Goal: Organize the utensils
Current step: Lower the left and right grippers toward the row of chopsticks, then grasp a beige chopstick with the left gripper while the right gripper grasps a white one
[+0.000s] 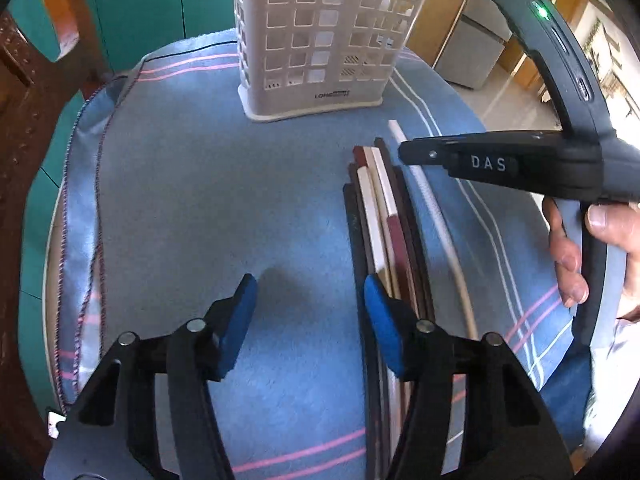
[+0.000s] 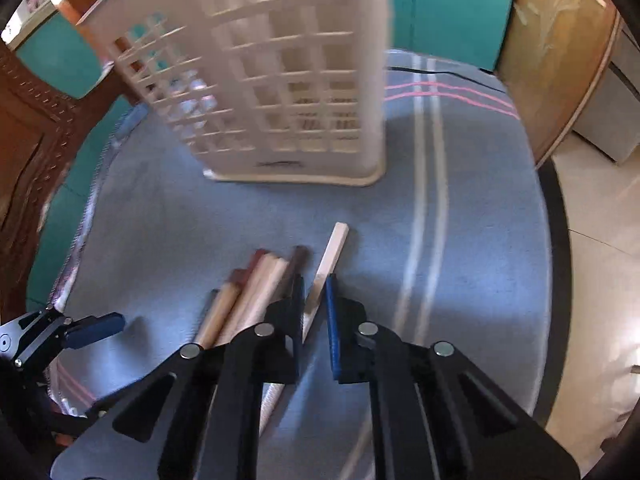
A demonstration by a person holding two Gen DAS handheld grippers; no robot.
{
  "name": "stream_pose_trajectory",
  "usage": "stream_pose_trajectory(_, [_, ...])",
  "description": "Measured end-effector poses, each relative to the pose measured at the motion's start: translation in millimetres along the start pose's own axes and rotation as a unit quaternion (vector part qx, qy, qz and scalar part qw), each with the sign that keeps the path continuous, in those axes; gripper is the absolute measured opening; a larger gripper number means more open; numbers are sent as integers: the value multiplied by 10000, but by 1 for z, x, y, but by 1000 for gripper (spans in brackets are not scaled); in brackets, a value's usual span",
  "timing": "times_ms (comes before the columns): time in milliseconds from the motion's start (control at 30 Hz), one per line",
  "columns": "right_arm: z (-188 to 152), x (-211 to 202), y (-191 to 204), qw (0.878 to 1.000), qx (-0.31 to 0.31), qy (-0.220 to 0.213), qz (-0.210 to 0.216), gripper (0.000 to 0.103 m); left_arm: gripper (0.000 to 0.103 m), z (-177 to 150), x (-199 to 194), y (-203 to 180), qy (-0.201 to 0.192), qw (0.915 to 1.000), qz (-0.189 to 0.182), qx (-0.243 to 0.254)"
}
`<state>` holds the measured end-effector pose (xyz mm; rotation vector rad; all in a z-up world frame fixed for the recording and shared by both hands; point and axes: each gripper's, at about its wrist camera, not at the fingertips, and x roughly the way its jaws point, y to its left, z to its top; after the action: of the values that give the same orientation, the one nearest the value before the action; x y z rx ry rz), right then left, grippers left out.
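A bundle of brown, maroon and cream chopsticks [image 1: 382, 216] lay side by side on the blue striped cloth. One white chopstick [image 2: 326, 270] lay just apart on their right. The white lattice utensil holder [image 1: 320, 36] stood upright beyond their far ends.

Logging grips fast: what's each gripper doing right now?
Left gripper: open, holding nothing.
Right gripper: jaws closed on the single white chopstick.
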<state>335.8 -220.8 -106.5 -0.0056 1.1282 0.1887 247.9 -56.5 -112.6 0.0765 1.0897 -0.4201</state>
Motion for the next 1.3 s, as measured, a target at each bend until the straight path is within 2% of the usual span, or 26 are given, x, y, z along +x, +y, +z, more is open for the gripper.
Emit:
stream_pose_trajectory(133, [-1,-3,-2,9998,-162,20,114,11,63,6,8,-16,67,9998,-77,148])
stream_pose_trajectory(200, [-4,-4,-1,9997,-218,5,66,11,63,9,15,-19,69,9997,135,167])
stream_pose_trajectory(267, [-7,-8,-5,9997,-211,6,94,11,59,15,18,-13,90,9999,95,32])
stream_pose_trajectory(300, [-9,-11,-8,9997,-202,6,150,11,49,15,17,-9,66,9999,73,-71])
stream_pose_trajectory(333, [-11,-13,-8,9996,-190,-14,188,11,28,16,15,-5,24,9999,39,-160])
stream_pose_trajectory(400, [-14,-16,-10,9996,-190,-51,220,12,12,18,14,2,-53,9996,-28,-293])
stream_pose_trajectory(433, [-16,-17,-10,9995,-203,-61,220,12,9,18,13,6,-80,9993,35,-354])
stream_pose_trajectory(533, [-20,-19,-12,9995,-238,-80,190,12,9,18,9,19,-169,9979,62,-627])
stream_pose_trajectory(600, [-21,-21,-9,9996,-226,-101,150,17,11,20,6,23,-209,9971,76,-721])
stream_pose_trajectory(633, [-22,-21,-3,9996,-220,-115,133,22,22,22,6,23,-219,9970,123,-733])
stream_pose_trajectory(700, [-28,-24,2,9996,-236,-155,19,26,35,22,8,27,-188,9967,235,-751])
stream_pose_trajectory(933, [-21,5,37,9960,-605,-207,-619,28,35,35,30,15,-112,9940,945,-536])
stream_pose_trajectory(1000, [-23,8,44,9945,-721,-251,-723,27,30,43,33,15,-109,9931,1035,-547])
stream_pose_trajectory(1033, [-23,8,46,9942,-749,-260,-721,26,21,46,34,15,-114,9930,1038,-549])
stream_pose_trajectory(1067, [-23,10,47,9949,-750,-245,-624,16,15,48,35,14,-116,9932,1017,-554])
stream_pose_trajectory(1100, [-23,9,46,9960,-713,-226,-493,14,8,49,35,13,-115,9932,1013,-559])
stream_pose_trajectory(1233, [-24,-2,36,9986,-439,-278,-64,7,7,47,28,20,-150,9933,907,-696])
stream_pose_trajectory(1300, [-23,-19,30,9983,-346,-476,25,6,7,48,17,19,-259,9937,819,-713])
